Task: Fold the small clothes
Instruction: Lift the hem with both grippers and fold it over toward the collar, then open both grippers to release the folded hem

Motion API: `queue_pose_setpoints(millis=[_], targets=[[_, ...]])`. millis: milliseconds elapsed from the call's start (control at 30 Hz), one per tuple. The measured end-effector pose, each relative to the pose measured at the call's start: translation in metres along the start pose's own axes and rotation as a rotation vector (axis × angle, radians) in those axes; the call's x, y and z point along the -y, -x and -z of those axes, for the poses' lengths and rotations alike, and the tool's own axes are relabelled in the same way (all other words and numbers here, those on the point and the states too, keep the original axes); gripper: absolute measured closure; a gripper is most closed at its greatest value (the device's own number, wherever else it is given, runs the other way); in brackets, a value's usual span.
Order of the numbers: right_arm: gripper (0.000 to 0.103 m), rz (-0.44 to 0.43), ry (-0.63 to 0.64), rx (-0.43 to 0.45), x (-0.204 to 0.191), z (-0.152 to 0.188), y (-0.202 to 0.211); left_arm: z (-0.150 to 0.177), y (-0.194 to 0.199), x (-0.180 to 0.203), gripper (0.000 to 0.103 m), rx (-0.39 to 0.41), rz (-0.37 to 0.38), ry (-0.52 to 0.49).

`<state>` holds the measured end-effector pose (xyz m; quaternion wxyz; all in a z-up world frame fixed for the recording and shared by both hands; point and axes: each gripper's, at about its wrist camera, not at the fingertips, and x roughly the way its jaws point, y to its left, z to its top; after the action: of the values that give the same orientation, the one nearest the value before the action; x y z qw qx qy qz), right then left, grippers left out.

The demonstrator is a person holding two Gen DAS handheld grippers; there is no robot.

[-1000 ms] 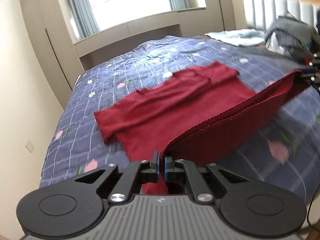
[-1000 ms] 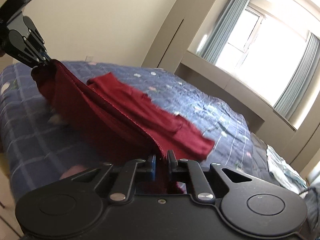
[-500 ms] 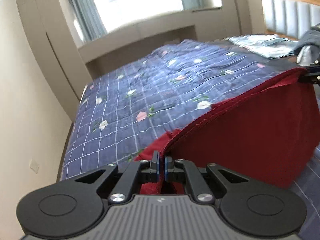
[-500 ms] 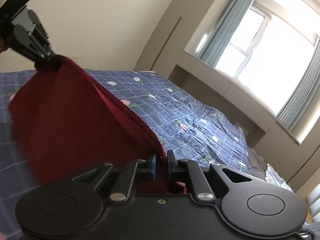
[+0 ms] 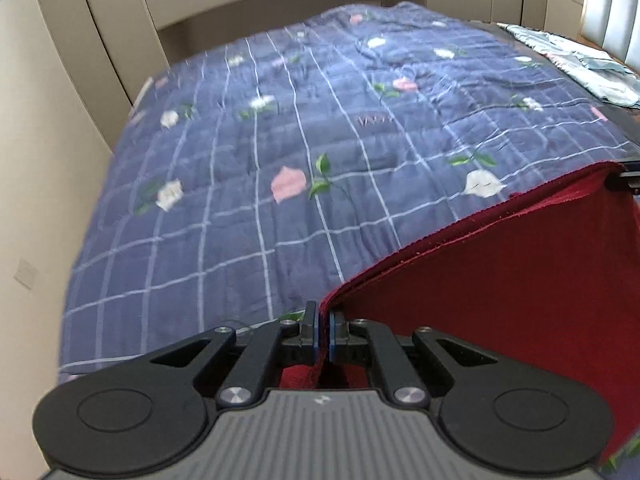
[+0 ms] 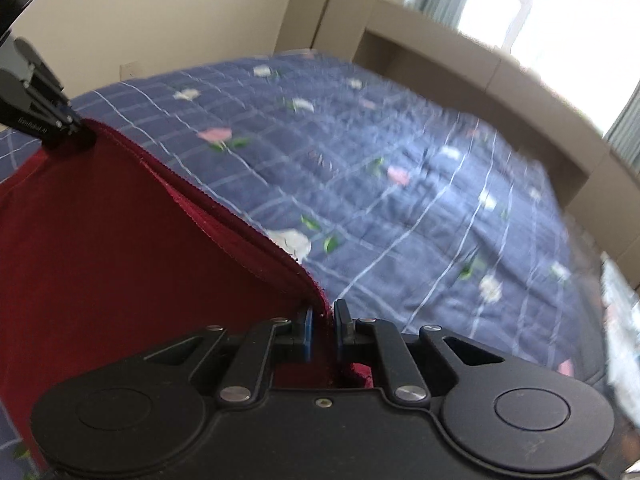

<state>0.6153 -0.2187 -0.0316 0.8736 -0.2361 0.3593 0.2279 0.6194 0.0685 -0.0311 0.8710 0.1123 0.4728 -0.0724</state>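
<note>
Left wrist view first: the left gripper is pinching one corner of the dark red garment, jaws nearly together with only the thin fabric between them, and the hemmed edge is running taut up and to the right, straight to the right gripper at the frame's edge. That stretched edge is the garment's long axis right now, spanning gripper to gripper, and the rest of the cloth is hanging below it as a flat red sheet over the blue floral quilt. Swinging to the right wrist view, the left gripper is showing at upper left on its corner, the dark red garment is sloping down from it, and the right gripper is clamping the near corner, jaws narrow on a thicker bunch of hem. Neither hand looks nearer; the blue floral quilt is lying open ahead of both for laying it down.
</note>
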Motion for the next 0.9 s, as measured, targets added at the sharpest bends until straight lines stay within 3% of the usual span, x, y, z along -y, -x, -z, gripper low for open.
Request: queue_pose_setpoints(millis=[133, 233, 300, 367, 433, 567, 633, 667, 800, 900], targets=[[0.086, -0.017, -0.034, -0.050, 0.006, 0.002, -0.032, 0.001, -0.021, 0.000, 0.095, -0.026, 0.019, -0.008], [0.075, -0.016, -0.048, -0.060, 0.008, 0.006, -0.044, -0.001, -0.027, -0.007, 0.084, -0.039, 0.045, 0.026], [0.062, -0.008, -0.055, -0.063, 0.010, 0.009, -0.048, -0.002, -0.029, -0.015, 0.044, -0.032, 0.058, 0.065], [0.045, -0.002, -0.069, -0.057, 0.013, 0.013, -0.049, -0.001, -0.026, -0.026, 0.025, -0.003, 0.066, 0.125], [0.022, 0.025, -0.100, -0.049, 0.021, 0.016, -0.050, 0.001, -0.025, -0.039, 0.020, 0.010, 0.091, 0.201], [0.018, 0.078, -0.207, -0.028, 0.037, 0.021, -0.048, 0.010, -0.023, -0.061, 0.014, 0.029, 0.102, 0.373], [0.007, 0.101, -0.254, -0.012, 0.042, 0.025, -0.044, 0.017, -0.018, -0.066, 0.007, 0.058, 0.080, 0.430], [0.007, 0.114, -0.274, 0.000, 0.043, 0.028, -0.041, 0.022, -0.014, -0.066, 0.004, 0.082, 0.058, 0.450], [0.001, 0.099, -0.287, 0.050, 0.036, 0.033, -0.030, 0.039, -0.004, -0.058, 0.000, 0.161, 0.027, 0.422], [0.001, 0.120, -0.223, 0.016, 0.025, 0.032, -0.039, 0.040, -0.017, -0.046, 0.000, 0.110, -0.078, 0.344]])
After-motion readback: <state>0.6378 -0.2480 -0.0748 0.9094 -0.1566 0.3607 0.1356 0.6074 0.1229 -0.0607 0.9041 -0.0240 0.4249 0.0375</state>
